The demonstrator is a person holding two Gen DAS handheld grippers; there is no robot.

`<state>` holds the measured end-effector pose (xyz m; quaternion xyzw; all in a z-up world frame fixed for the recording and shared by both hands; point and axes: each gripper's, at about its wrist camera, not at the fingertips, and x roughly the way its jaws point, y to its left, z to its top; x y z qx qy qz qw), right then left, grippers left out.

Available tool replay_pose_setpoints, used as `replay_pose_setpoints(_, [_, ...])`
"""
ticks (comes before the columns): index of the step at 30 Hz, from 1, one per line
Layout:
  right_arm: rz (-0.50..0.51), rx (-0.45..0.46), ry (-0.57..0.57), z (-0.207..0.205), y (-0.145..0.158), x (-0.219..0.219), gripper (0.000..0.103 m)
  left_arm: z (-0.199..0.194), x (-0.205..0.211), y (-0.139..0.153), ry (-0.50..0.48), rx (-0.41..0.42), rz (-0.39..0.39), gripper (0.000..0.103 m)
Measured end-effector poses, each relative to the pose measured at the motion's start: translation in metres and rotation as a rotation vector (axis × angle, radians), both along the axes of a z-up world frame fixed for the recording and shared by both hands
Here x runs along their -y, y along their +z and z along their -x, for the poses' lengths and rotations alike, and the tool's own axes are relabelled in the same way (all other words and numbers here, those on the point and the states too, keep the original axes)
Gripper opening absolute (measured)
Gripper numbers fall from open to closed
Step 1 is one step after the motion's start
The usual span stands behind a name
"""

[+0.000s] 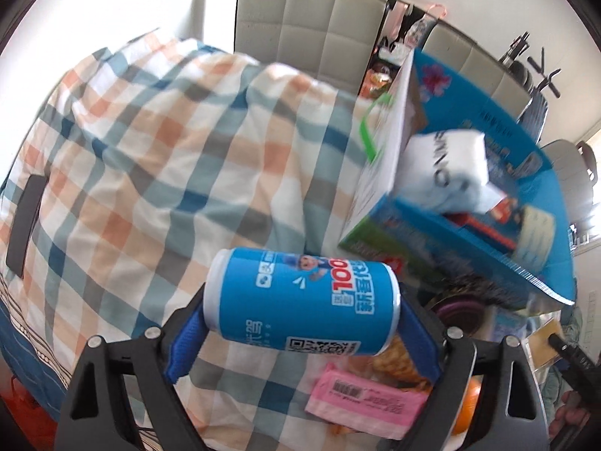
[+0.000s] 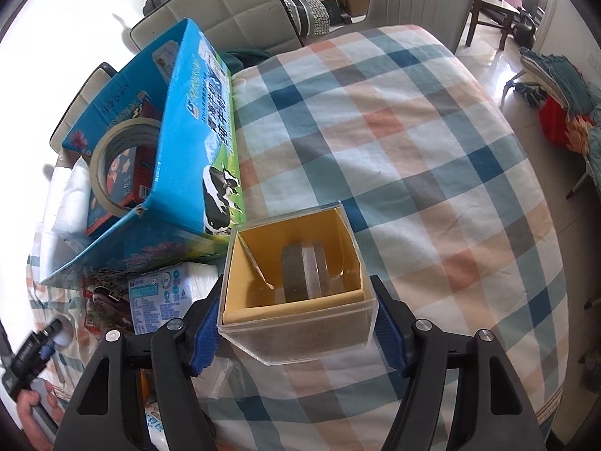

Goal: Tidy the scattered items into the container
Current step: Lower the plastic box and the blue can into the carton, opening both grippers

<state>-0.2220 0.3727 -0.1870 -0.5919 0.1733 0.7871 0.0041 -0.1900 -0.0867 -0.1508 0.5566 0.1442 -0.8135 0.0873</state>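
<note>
My left gripper [image 1: 300,332] is shut on a blue can [image 1: 300,300], held sideways above the checked tablecloth, left of the open blue cardboard box [image 1: 484,259]. The box holds a white packet [image 1: 447,173], a tape roll [image 1: 535,236] and a red carton. My right gripper [image 2: 296,334] is shut on a clear plastic box with a yellow lining [image 2: 296,282], held just right of the blue cardboard box [image 2: 195,139]. The tape roll [image 2: 124,161] and red carton [image 2: 131,180] show inside it.
A pink tissue pack [image 1: 364,402], a snack bag and an orange thing lie under the left gripper. A white tissue pack [image 2: 169,293] and a dark wrapper [image 2: 105,297] lie beside the box. Grey chairs [image 1: 308,26] stand behind the table. The checked cloth [image 2: 413,150] stretches to the right.
</note>
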Motion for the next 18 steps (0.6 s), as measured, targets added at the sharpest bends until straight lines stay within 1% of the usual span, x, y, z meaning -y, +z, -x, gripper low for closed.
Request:
replay_pose_setpoints(1, [0.001,-0.006,0.005,0.002,0.001,-0.002,0.071,0.003,0.002,0.007,-0.002,-0.016,-0.008,0.091])
replay_pose_setpoints(3, [0.001,-0.026,0.007,0.005,0.009,-0.005,0.071,0.018,-0.008,0.027,-0.011,-0.048,-0.019,0.091])
replay_pose_setpoints(6, [0.010,-0.068,0.010,0.001,0.031,-0.008,0.071,0.030,0.003,0.060,-0.032,-0.091,-0.044,0.091])
replay_pose_setpoints(9, [0.020,-0.118,0.011,0.007,0.053,-0.008,0.071,0.057,-0.003,0.084,-0.060,-0.121,-0.061,0.091])
replay_pose_setpoints(13, [0.030,-0.192,0.022,0.024,0.085,-0.001,0.071,0.095,-0.027,0.093,-0.103,-0.147,-0.074,0.091])
replay_pose_setpoints(15, [0.040,-0.222,0.029,0.035,0.098,0.004,0.071,0.113,-0.039,0.100,-0.122,-0.157,-0.068,0.091])
replay_pose_setpoints(18, [0.054,-0.260,0.043,0.056,0.116,0.016,0.071,0.146,-0.054,0.099,-0.155,-0.157,-0.074,0.091])
